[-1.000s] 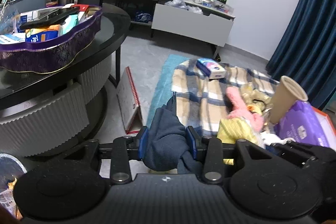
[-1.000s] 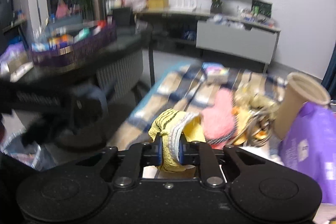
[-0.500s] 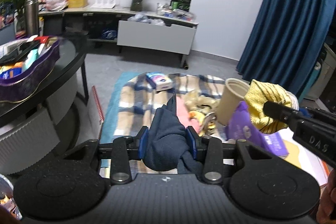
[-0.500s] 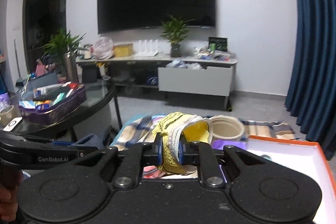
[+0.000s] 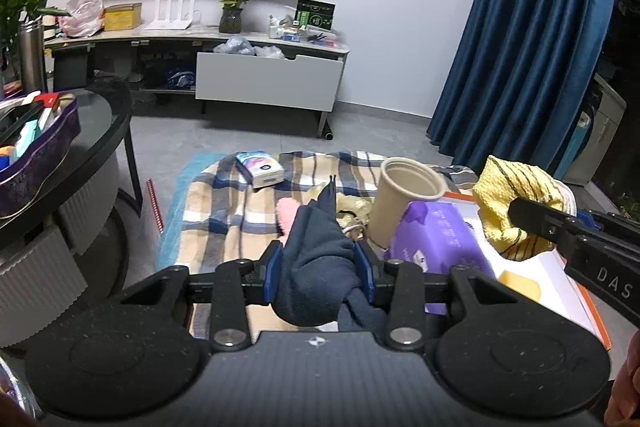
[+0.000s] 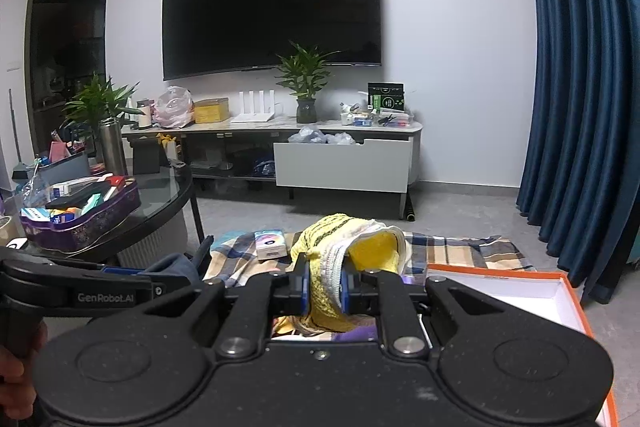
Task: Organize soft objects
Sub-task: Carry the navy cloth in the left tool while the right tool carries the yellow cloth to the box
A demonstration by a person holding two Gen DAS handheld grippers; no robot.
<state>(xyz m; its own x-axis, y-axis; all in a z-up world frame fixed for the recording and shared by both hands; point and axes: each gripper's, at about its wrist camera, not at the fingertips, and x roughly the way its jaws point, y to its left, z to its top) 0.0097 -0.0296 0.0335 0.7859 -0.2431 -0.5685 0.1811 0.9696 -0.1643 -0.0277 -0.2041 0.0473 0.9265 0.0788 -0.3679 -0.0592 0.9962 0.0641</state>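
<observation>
My left gripper (image 5: 320, 273) is shut on a dark navy cloth (image 5: 316, 251) and holds it above the plaid blanket (image 5: 228, 211). My right gripper (image 6: 324, 287) is shut on a yellow striped cloth (image 6: 344, 247); this cloth also shows at the right of the left wrist view (image 5: 508, 203), raised over the orange-rimmed white box (image 6: 520, 291). A pink soft item (image 5: 288, 215) and a yellowish soft item (image 5: 352, 205) lie on the blanket behind the navy cloth.
A beige paper cup (image 5: 404, 199), a purple wipes pack (image 5: 436, 239) and a tissue box (image 5: 260, 169) lie on the blanket. A black glass table (image 5: 100, 139) with a purple tin stands left. A TV cabinet (image 6: 344, 163) stands at the back and blue curtains (image 6: 580, 107) hang right.
Both grippers have swung right and risen, still shut on their cloths. The right gripper with the yellow cloth has come over the white box; the view tilted up toward the TV.
</observation>
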